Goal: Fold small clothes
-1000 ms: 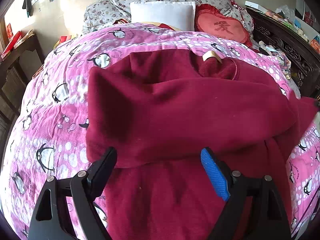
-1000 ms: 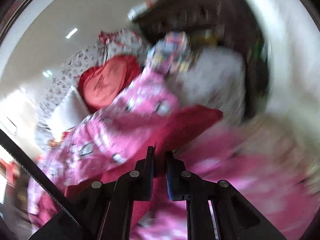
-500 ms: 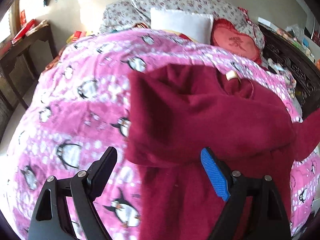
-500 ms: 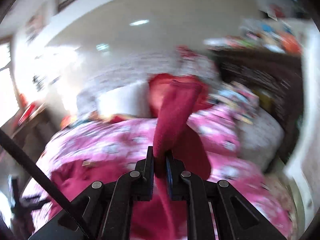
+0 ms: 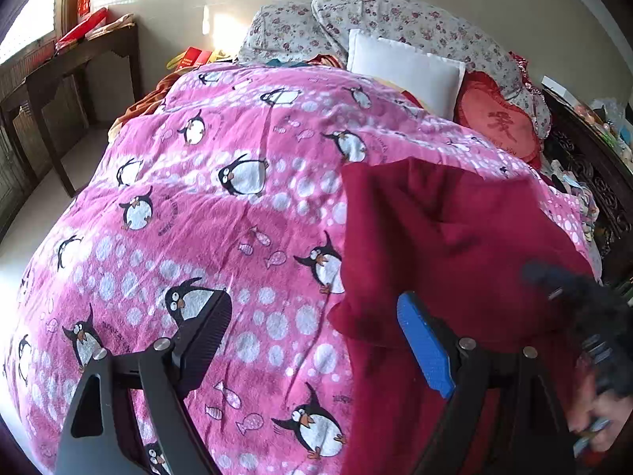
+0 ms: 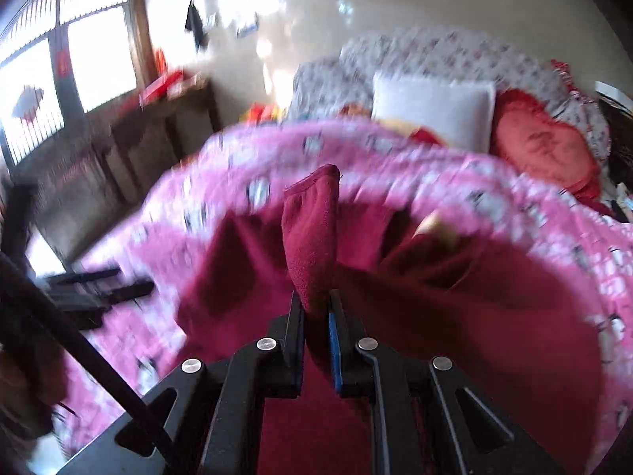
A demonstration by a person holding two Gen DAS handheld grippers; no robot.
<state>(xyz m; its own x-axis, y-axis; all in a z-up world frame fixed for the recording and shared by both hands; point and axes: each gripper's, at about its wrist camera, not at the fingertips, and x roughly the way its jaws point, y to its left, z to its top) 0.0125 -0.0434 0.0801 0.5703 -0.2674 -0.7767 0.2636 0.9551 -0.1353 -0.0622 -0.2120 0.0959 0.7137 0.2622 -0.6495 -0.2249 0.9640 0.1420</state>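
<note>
Sweater (image 6: 312,237) sleeve pinched in right gripper (image 6: 316,308)

Both wrist cams sit close above the bed (image 5: 237,206), angled down twd the headboard end. Shared: white pillow (image 5: 403,71), red cushion (image 6: 542,146), maroon garment (image 6: 455,297).

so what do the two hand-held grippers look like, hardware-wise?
Both match: black plastic frames with triangular cutouts and silver pivot bolts. On the left hand-held gripper, one ribbed black finger pad faces a blue one. The right hand-held gripper also has a blue pad, and a black cable crosses its view.
</note>
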